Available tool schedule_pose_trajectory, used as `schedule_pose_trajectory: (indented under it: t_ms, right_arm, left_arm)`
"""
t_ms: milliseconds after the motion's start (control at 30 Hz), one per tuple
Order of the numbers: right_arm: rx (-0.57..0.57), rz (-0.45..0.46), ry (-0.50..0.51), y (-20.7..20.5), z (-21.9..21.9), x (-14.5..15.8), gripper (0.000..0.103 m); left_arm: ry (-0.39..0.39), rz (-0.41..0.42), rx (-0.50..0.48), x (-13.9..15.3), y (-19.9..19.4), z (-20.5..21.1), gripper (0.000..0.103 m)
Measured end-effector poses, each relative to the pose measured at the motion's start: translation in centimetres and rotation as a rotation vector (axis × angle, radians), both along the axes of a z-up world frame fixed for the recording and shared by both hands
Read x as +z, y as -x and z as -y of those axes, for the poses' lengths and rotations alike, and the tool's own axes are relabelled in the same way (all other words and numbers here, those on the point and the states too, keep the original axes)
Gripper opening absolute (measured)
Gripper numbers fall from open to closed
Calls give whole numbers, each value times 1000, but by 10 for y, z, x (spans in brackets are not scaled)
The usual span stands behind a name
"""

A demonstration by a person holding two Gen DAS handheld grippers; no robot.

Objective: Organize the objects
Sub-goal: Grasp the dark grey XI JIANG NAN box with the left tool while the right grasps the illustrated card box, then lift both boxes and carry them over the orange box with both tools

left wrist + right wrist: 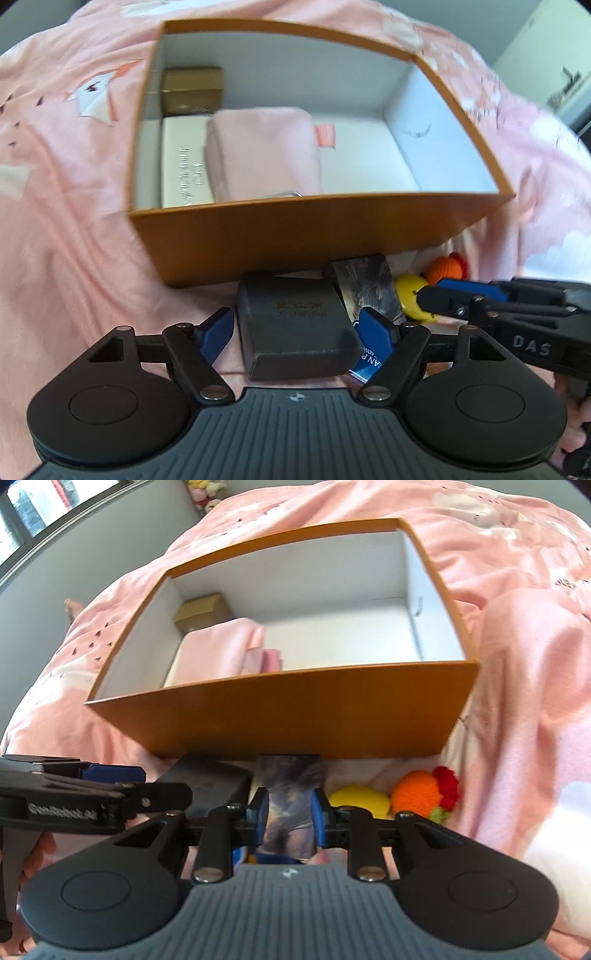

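Right wrist: right gripper (287, 818) clamps a blurred card (288, 812); left gripper (295, 330) wide around grey case (295, 328).

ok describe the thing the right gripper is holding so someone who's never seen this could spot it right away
Find the big orange box on the pink bedspread; just in front of its near wall lies a row of small items. The right gripper is shut on the dark marbled card there. It sits between a grey case and a yellow knitted toy, and is the only thin, flat, glossy one.
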State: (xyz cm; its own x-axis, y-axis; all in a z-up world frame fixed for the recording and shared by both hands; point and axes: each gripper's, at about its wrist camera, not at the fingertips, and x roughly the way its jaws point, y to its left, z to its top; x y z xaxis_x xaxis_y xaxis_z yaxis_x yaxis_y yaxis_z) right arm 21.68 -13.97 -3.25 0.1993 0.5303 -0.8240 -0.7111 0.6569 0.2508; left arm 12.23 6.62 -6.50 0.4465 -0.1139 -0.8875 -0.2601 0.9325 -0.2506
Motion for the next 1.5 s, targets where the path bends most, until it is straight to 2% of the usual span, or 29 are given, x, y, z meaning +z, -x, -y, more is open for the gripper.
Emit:
schedule_pose_trajectory:
  t_ms: [67,233,367,533,600,667,767,900,1000,1333,1500]
  right_arm:
    - [-7,-2,-2,-3,2,-2,33]
    - [-5,-5,-7,-7,3,-8,39]
    - [10,-2,-3,-8,0,-13,40]
    - [39,-11,7,-11,-3,-15,41]
    - [70,-14,13,-12,-10,-15,46]
    - [101,-11,29,-11,-19,-15,59]
    - [137,-14,75,-13,-34,-21,60]
    - [137,-77,125,-23,-53,-37,60]
    - [135,-94,163,-28,-63,-47,61]
    - [117,-126,167,-33,-68,-58,64]
    - [107,-111,130,-31,-59,-50,62]
  left_arm:
    - [4,-35,-19,-5,-7,4,94]
    - [-57,-106,-48,-20,-18,14,95]
    - [-48,-136,-50,-30,-21,12,95]
    - [-15,-95,-41,-27,-9,4,92]
    - [-19,-83,-30,-24,-1,-1,92]
    - [-27,-76,-21,-22,8,-5,92]
    - [-29,-83,-10,-21,21,-11,92]
    - [31,-102,23,-29,30,-23,90]
    - [39,-97,35,-29,28,-21,90]
    - [45,-57,43,-29,28,-21,89]
    - [75,5,51,-26,32,-21,89]
